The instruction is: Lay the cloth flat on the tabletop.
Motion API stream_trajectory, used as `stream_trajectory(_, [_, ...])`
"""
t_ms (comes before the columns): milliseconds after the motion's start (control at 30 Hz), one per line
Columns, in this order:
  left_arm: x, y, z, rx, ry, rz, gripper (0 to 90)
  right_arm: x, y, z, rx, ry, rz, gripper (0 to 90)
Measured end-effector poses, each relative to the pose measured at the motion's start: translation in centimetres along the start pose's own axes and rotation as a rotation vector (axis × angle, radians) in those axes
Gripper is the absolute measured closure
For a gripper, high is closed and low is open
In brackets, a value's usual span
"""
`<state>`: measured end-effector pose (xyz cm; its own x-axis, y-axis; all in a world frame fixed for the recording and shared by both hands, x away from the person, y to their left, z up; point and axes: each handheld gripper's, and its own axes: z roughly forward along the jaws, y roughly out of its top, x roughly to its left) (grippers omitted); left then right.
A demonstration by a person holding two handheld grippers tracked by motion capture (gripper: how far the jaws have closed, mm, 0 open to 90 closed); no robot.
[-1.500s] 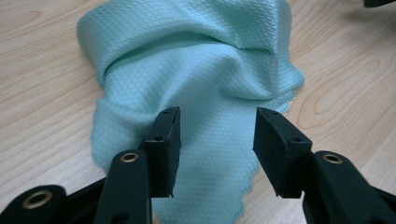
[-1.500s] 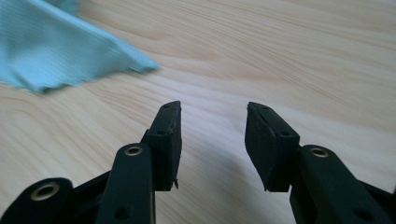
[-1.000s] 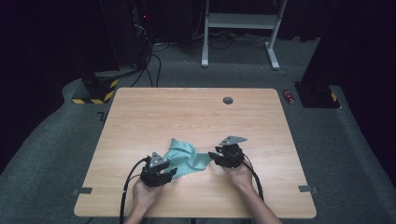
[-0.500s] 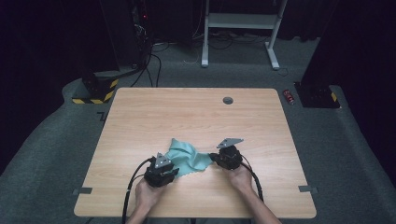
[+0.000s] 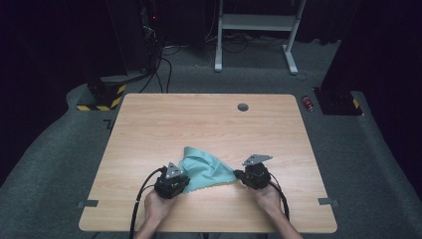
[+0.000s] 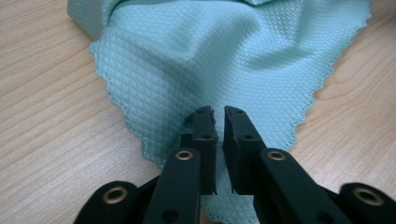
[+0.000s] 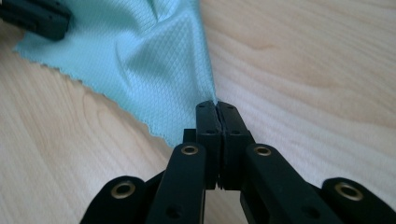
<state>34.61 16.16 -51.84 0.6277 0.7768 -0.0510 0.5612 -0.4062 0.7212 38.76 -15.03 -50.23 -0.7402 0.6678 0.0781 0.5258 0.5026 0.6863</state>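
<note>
High view: a teal cloth [image 5: 206, 172] lies on the near middle of the wooden counter [image 5: 199, 124], rumpled, with one corner pointing away from the person. The left gripper [image 5: 176, 185] sits at its near-left corner and the right gripper [image 5: 240, 175] at its right corner, each held in a hand coming in from the bottom edge. A small round hole [image 5: 243, 107] marks the counter's far side; a black and yellow striped block [image 5: 99, 102] and a small red object [image 5: 308, 102] lie on the grey floor beyond. Left gripper view: the left gripper [image 6: 218, 112] stands over a corner of the cloth [image 6: 224, 56] with its jaws nearly together, a narrow gap between them; whether any fabric is pinched in that gap I cannot tell. The weave is a fine diamond pattern with a zigzag cut edge, and soft folds rise toward the far end. Right gripper view: the right gripper [image 7: 217, 105] has its jaws pressed together on the very tip of a corner of the cloth [image 7: 140, 56], and the fabric fans out from the pinch. Judgement: the cloth is thin, light and limp, will drape and not hold shape, and is best taken at corners, as here; a pinch this near the tip could slip if pulled hard.
</note>
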Motion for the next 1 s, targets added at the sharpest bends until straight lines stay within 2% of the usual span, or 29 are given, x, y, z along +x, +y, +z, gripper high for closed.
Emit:
stream_trajectory(167, [-0.2,0.0,-0.1,0.002,-0.024,0.002,87.2,0.4,-1.2,-0.4,0.02,-0.001,0.006,87.3])
stream_trajectory(233, [-0.2,0.0,-0.2,-0.006,-0.023,0.004,83.9,0.5,-1.3,-0.5,0.026,0.001,0.014,77.4])
stream_trajectory(300, [0.0,0.1,-0.5,-0.018,-0.025,-0.013,79.9,0.3,-1.1,-0.7,0.012,-0.01,0.016,73.1])
stream_trajectory(367, [0.2,0.3,-0.7,-0.026,-0.012,-0.023,75.3,0.2,-0.6,-0.8,-0.008,-0.012,0.037,70.1])
stream_trajectory(467, [0.6,0.7,-1.1,-0.046,0.023,-0.042,69.5,0.1,0.6,-0.6,-0.041,-0.012,0.043,67.9])
stream_trajectory(600, [1.1,1.3,-1.4,-0.061,0.057,-0.065,63.3,0.1,2.2,0.3,-0.053,-0.004,0.051,67.8])
stream_trajectory(667, [1.3,1.5,-1.5,-0.067,0.057,-0.085,61.0,0.1,3.1,1.1,-0.046,0.004,0.058,67.8])
stream_trajectory(833, [1.8,2.3,-1.1,-0.061,0.083,-0.098,57.9,0.0,4.5,2.9,-0.029,0.005,0.065,67.8])
stream_trajectory(1000, [2.1,3.0,-0.5,-0.054,0.061,-0.114,61.6,-0.1,5.2,4.3,0.001,0.002,0.081,69.5])
